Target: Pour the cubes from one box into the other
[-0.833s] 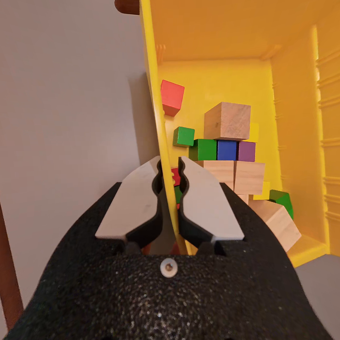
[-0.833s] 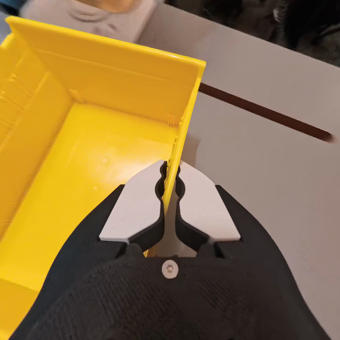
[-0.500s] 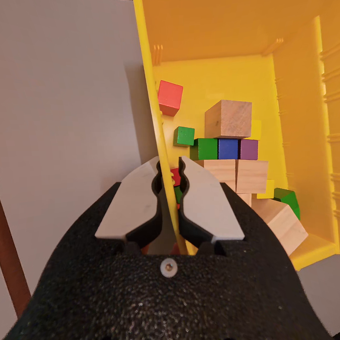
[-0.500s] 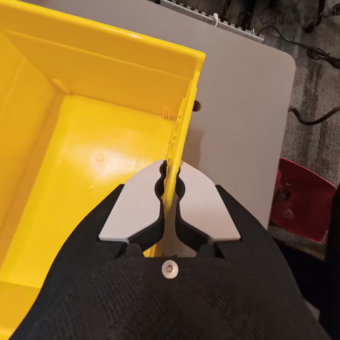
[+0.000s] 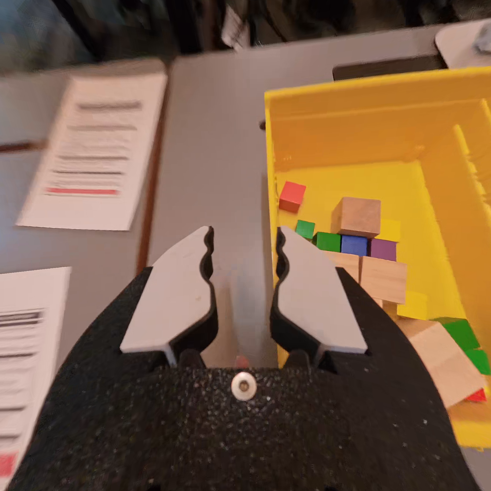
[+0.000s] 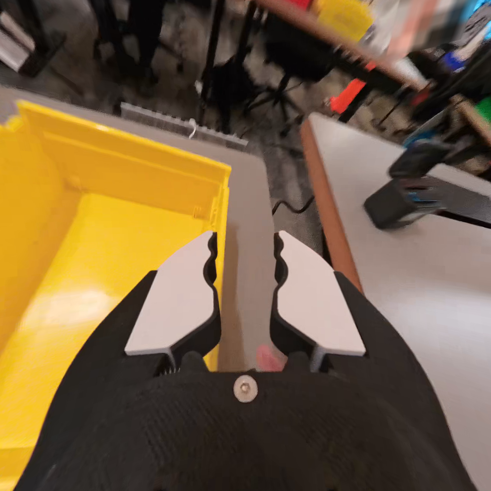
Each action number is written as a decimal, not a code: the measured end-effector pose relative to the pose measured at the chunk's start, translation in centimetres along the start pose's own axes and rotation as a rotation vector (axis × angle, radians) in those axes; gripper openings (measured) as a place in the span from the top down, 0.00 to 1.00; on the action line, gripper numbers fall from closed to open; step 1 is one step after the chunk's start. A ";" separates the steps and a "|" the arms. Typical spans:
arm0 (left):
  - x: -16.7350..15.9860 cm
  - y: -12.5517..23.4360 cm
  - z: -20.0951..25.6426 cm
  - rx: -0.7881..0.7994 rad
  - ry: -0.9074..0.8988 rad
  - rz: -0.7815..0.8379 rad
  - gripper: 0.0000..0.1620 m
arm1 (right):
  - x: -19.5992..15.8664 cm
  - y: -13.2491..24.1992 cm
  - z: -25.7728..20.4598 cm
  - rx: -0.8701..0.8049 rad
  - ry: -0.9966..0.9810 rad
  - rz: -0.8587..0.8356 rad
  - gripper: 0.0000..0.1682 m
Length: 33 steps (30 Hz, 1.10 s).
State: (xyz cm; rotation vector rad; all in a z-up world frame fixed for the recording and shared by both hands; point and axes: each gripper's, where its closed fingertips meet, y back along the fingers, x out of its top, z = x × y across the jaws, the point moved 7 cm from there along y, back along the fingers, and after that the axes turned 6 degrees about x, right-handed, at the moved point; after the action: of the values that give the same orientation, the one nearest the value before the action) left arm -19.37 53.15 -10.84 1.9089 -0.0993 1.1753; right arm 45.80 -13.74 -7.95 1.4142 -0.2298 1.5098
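A yellow box (image 5: pixel 372 127) stands on the grey table at the right of the left wrist view. It holds several cubes: a red cube (image 5: pixel 292 196), a large wooden cube (image 5: pixel 358 218), and green (image 5: pixel 328 240), blue (image 5: pixel 353 244) and purple (image 5: pixel 382 249) ones. My left gripper (image 5: pixel 244 231) is open, with the box's left wall just inside its right finger. In the right wrist view a second yellow box (image 6: pixel 119 170) shows a bare floor. My right gripper (image 6: pixel 244 236) is open, with that box's right wall beside its left finger.
Printed sheets (image 5: pixel 93 148) lie to the left, across a brown table edge (image 5: pixel 151 186). In the right wrist view a floor gap with a cable (image 6: pixel 289 207) separates a second grey table (image 6: pixel 398 279), which carries a black device (image 6: pixel 425 202). Chairs and clutter stand behind.
Both grippers were shut on the walls of their boxes and have opened and let go. Both views have pulled back and tilted up, showing the room. The cubes have kept their places.
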 end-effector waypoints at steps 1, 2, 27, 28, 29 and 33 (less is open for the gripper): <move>0.2 1.7 0.4 0.040 -0.011 0.052 0.73 | 0.7 1.8 -1.1 -0.018 -0.009 0.055 0.76; 0.4 3.3 1.2 0.052 -0.007 0.102 0.69 | 1.3 3.4 -2.9 0.009 -0.005 0.106 0.75; -5.2 12.1 19.8 -0.419 -0.097 0.056 0.49 | -3.8 15.3 -22.8 0.516 -0.285 0.295 0.55; -5.6 12.5 19.8 -0.402 -0.096 0.053 0.49 | -3.7 16.0 -23.2 0.530 -0.305 0.287 0.54; -5.8 12.7 19.8 -0.390 -0.087 0.060 0.49 | -3.6 16.6 -23.5 0.537 -0.323 0.286 0.54; -6.4 11.7 19.5 -0.290 -0.074 0.024 0.48 | -3.0 18.0 -25.1 0.571 -0.338 0.279 0.53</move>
State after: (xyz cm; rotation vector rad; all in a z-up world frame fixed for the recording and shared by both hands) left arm -14.94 30.00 -11.80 1.6979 -0.3165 1.0432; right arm 15.76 -5.87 -9.30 2.1713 -0.2172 1.6267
